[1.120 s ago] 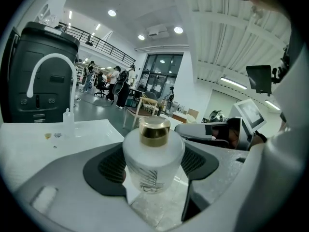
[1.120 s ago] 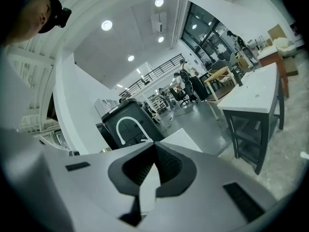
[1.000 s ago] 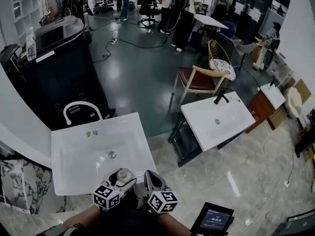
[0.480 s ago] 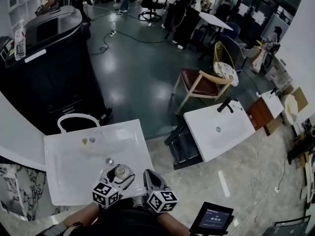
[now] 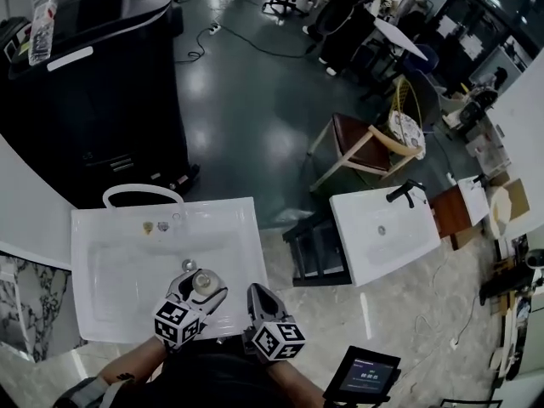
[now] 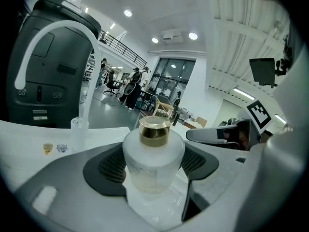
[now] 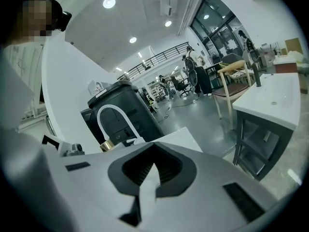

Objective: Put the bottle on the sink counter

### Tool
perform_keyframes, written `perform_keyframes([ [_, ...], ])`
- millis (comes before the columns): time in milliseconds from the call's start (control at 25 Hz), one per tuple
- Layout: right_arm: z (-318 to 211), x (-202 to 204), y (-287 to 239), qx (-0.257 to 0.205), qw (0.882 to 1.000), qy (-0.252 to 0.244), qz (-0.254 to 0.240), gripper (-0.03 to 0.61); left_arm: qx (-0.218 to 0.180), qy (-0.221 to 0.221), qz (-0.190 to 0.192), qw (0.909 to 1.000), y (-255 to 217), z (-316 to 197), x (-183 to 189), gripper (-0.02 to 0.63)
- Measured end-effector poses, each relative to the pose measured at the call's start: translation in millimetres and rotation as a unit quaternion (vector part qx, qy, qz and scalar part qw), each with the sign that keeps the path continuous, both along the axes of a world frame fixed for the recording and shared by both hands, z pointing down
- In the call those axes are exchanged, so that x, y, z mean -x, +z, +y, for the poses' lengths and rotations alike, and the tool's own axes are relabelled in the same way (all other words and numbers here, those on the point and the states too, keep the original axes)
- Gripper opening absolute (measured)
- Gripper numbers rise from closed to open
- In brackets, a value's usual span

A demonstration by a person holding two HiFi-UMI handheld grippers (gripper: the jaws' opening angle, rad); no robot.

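Back edge of the white sink worktop, far left: the white arched faucet loops up, with two small trinkets parked right by its base (too tiny to name). Sliding right, the left hand-held gripper has its jaws clamped either side of the frosted bottle, which is upright with its gold cap on top. It sits over the basin, toward the front right corner; touching the surface or just clear of it, can't say. Just beside it at the front edge is the right hand-held gripper, jaws pressed together on nothing. Further right, off the worktop, a tablet glows.
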State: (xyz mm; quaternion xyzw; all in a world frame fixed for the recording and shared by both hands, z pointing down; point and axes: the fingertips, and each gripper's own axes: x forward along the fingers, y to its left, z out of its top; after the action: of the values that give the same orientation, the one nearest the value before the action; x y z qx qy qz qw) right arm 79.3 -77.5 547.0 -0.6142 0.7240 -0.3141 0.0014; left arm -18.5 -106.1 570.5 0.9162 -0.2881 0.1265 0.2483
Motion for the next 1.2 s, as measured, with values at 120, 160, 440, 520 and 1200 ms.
perform_keyframes([
  [120, -6.3, -3.2, 2.9, -0.003, 1.000, -0.002, 0.002, -0.005, -0.003, -0.011, -0.005, 0.9999, 3.7, -9.2, 0.3, 0.336],
  [160, -8.3, -4.2, 5.3, -0.003, 1.000, -0.004, 0.001, -0.005, -0.005, -0.016, -0.008, 0.9998, 4.6, -13.4, -0.3, 0.336],
  [440, -29.0, -15.6, 13.4, -0.007, 0.999, -0.026, -0.019, -0.005, -0.038, -0.046, -0.038, 0.9975, 0.8, -38.3, -11.8, 0.336],
  [520, -33.2, -17.7, 14.3, -0.008, 0.999, -0.031, -0.025, -0.005, -0.043, -0.049, -0.050, 0.9966, 1.7, -42.2, -15.4, 0.336],
  [1200, -76.1, -54.9, 39.7, 0.013, 0.998, -0.037, -0.044, -0.005, -0.077, -0.088, -0.107, 0.9873, 27.9, -121.0, -42.7, 0.336],
])
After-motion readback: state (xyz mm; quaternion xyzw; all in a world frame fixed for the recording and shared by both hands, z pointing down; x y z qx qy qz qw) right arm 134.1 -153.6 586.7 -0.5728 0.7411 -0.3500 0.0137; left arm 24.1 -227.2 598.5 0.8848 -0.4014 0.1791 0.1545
